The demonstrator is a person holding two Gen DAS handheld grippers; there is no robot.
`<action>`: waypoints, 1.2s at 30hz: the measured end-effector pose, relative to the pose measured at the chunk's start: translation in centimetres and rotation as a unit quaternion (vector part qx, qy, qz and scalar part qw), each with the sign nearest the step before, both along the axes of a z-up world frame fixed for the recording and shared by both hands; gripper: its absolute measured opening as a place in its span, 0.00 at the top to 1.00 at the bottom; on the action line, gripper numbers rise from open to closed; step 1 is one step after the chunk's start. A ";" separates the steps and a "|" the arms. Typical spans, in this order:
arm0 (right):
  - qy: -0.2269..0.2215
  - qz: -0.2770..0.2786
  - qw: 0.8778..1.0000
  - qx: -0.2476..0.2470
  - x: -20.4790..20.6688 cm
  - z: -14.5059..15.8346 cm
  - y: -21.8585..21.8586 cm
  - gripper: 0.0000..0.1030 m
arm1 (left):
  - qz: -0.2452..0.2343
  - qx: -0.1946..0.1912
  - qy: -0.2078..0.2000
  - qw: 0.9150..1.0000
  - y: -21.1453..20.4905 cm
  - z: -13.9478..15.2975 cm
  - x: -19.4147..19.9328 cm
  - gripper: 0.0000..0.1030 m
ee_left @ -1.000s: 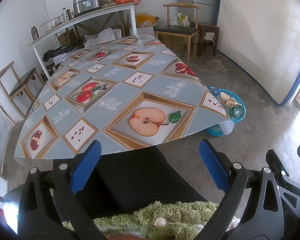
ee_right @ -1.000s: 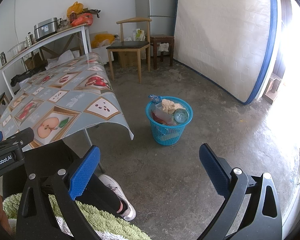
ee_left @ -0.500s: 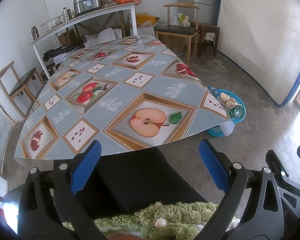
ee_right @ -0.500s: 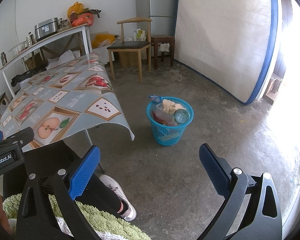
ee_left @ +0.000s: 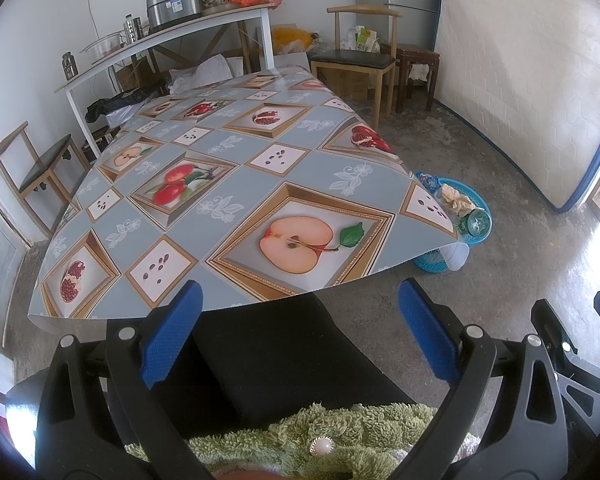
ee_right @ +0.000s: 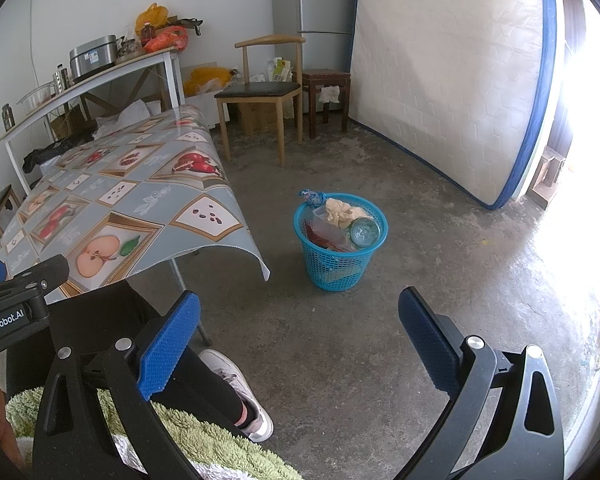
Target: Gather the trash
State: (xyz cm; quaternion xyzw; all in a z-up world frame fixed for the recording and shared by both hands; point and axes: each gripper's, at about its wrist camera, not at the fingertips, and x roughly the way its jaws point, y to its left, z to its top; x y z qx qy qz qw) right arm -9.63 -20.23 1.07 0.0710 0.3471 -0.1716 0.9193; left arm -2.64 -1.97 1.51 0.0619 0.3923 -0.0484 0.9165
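Left gripper (ee_left: 298, 334): jaws spread wide, nothing between them, held low over the lap, facing the surface (ee_left: 228, 184).
Right gripper (ee_right: 300, 336): jaws also released and empty, pointing at the floor before the basket.
Trash: already in the blue plastic basket (ee_right: 340, 264) on the concrete floor, just beside the hanging corner of the oilcloth.
Contents: crumpled paper (ee_right: 342, 210), a clear plastic container (ee_right: 326, 224), a greenish bottle (ee_right: 365, 232) seen end-on, a blue wrapper (ee_right: 312, 197) at the rim.
Surface: no loose trash visible on the fruit-patterned cloth.
Handling: probably light; paper soft and crushable, bottle smooth and likely slippery, basket mesh thin and flexible.
Where to hold: best at the basket rim, the stiffest part.
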 end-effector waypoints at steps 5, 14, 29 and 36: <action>0.000 0.001 1.000 0.000 0.0 0.0 0.0 0.06 | 0.000 0.000 0.000 1.000 0.0 0.0 0.0 0.08; 0.001 0.001 1.000 0.000 0.1 -0.1 0.0 0.06 | 0.000 0.000 0.000 1.000 0.0 0.1 0.0 0.08; 0.001 0.002 1.000 0.000 0.1 -0.1 0.3 0.06 | -0.001 0.000 0.001 1.000 0.0 0.0 -0.1 0.08; 0.001 0.002 1.000 0.001 0.2 -0.1 0.4 0.06 | -0.001 0.000 0.002 1.000 0.1 -0.2 -0.2 0.08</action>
